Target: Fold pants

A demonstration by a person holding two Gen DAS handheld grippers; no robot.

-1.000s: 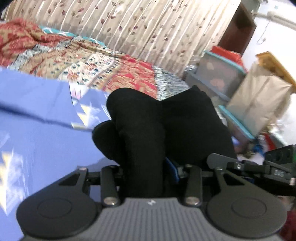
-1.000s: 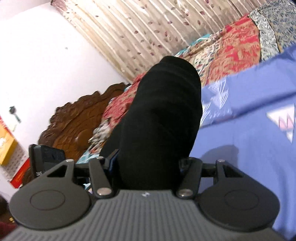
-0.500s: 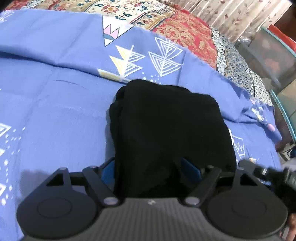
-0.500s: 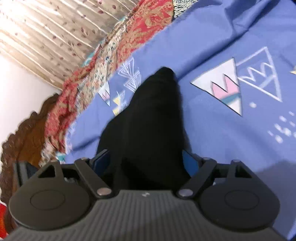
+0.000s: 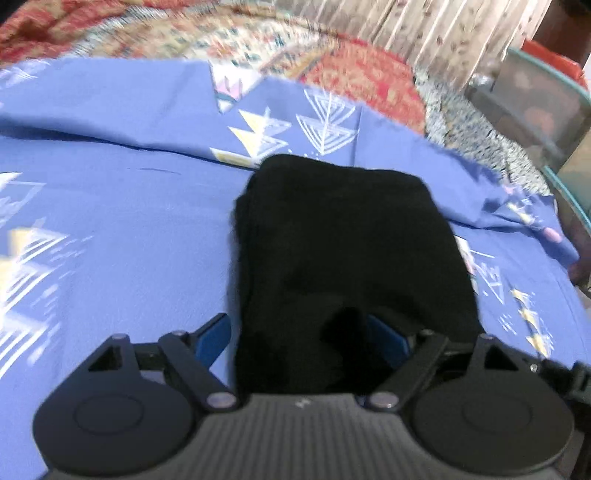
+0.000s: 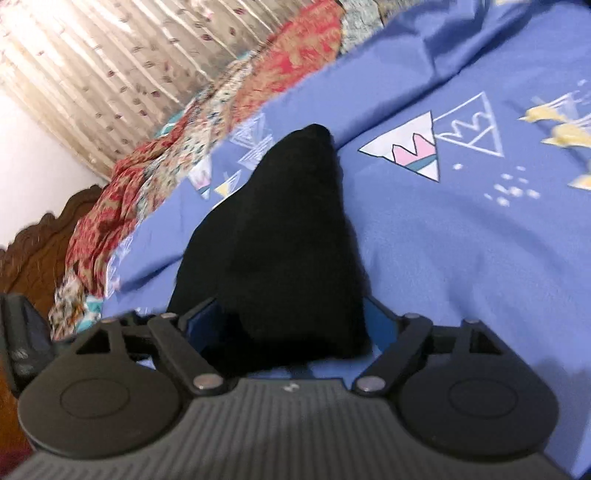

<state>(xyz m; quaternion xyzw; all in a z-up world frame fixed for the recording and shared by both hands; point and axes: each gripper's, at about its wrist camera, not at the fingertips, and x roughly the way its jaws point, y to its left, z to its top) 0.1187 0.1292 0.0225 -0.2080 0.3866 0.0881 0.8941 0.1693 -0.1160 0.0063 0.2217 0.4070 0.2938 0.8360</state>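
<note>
While both frames are motion-blurred, the layout is readable. Left wrist view, going left to right: blue sheet [image 5: 122,229] with white and yellow triangle prints covers the bed, a crease ridge across its far part. Black pants [image 5: 343,258] lie folded into a compact bundle on the sheet, centre frame, near end reaching in between the fingers of the left gripper [image 5: 303,336]. Blue pads [image 5: 212,338] stand spread wide, one on each side of the cloth; left pad clear of the fabric, right pad just beside it, contact unclear. So left gripper parted, not pinching. Behind the sheet, a red floral bedspread [image 5: 354,77], then pleated curtain [image 5: 436,33], and a translucent storage bin [image 5: 532,107] at far right.

Right wrist view, left to right: carved wooden headboard [image 6: 33,254] at the left edge, same red floral bedspread [image 6: 122,210] bunched along the sheet's border, curtain [image 6: 110,66] above. Black pants [image 6: 280,251] run away from the camera as a narrow dark mound resting on the blue sheet [image 6: 461,251], near end sitting between the fingers of the right gripper [image 6: 291,328]. Its blue pads [image 6: 380,325] also spread, fabric loose between them, sheet visible under the hem. Right gripper parted too. Pink-and-teal triangle print [image 6: 413,151] on the sheet to the right of the pants.
</note>
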